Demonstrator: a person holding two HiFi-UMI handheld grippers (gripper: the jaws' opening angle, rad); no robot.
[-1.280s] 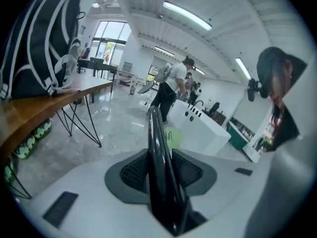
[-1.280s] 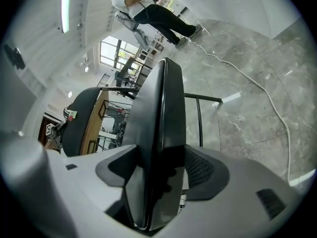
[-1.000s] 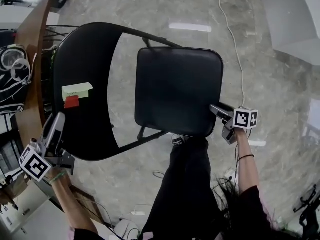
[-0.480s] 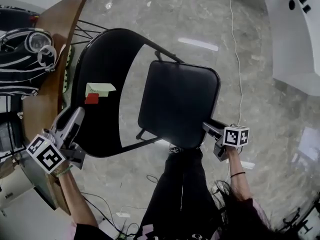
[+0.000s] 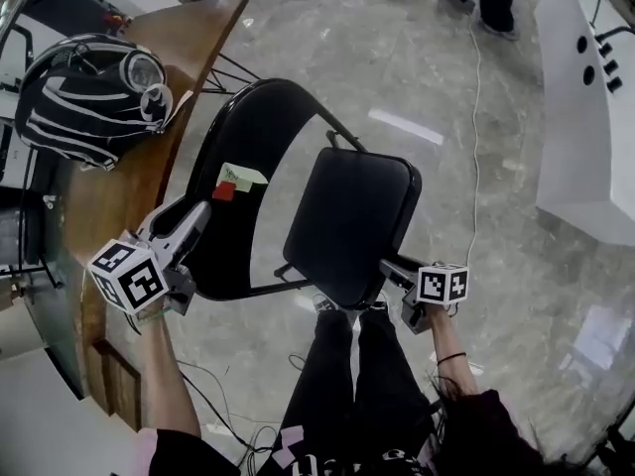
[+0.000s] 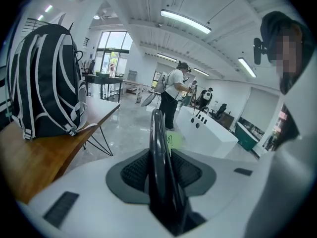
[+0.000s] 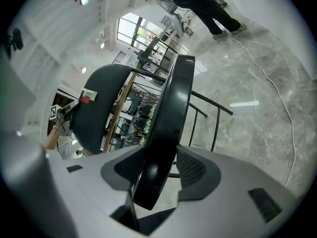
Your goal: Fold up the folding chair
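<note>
Left tongs (image 5: 196, 216) pinching chair backrest (image 5: 253, 137), right tongs (image 5: 388, 265) just closing, gripping seat (image 5: 352, 216) edge

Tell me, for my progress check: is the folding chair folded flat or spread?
Spread, not folded flat. In the head view, bare floor shows between the backrest and the seat, so they do not lie flat together.

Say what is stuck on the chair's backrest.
A green note and a red tag beside it. The left gripper, clamped on the backrest, hides the rim under its jaws.
</note>
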